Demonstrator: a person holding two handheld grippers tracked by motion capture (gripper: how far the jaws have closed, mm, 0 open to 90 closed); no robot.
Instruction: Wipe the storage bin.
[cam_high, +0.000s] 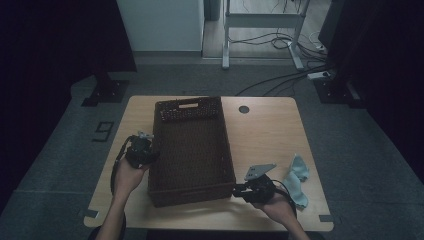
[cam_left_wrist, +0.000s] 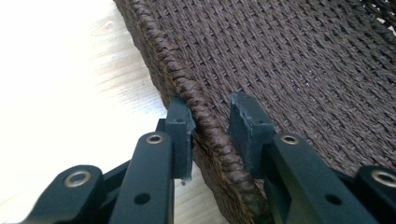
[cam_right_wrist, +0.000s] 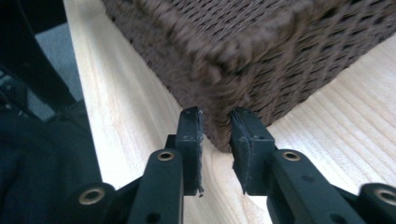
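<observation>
I've got both grippers on the wicker basket (cam_high: 192, 150), which sits centre-left of the high view on the wooden table (cam_high: 265, 135), long axis running up the frame. Step in hand, as I read it: getting a two-handed grip before moving the basket.

Left gripper (cam_high: 141, 150) is at the basket's left wall, mid-left of the high view. In the left gripper view its jaws straddle the braided rim (cam_left_wrist: 205, 121), one pad outside and one inside, narrowly parted; the outer pad touches the braid, the inner one looks a hair off, though I can't be sure at this angle.

Right gripper (cam_high: 245, 190) is at the basket's lower right corner (cam_right_wrist: 219, 126). Jaws narrow there too, pinching the corner edge between the pads, so I'd call that a grip.

A light blue cloth (cam_high: 298, 177) lies just right of the right gripper, apart from the basket.

Next move calls for a firm left pinch, then both hands lifting or sliding together, kept level so the basket doesn't twist out of the corner grip.
</observation>
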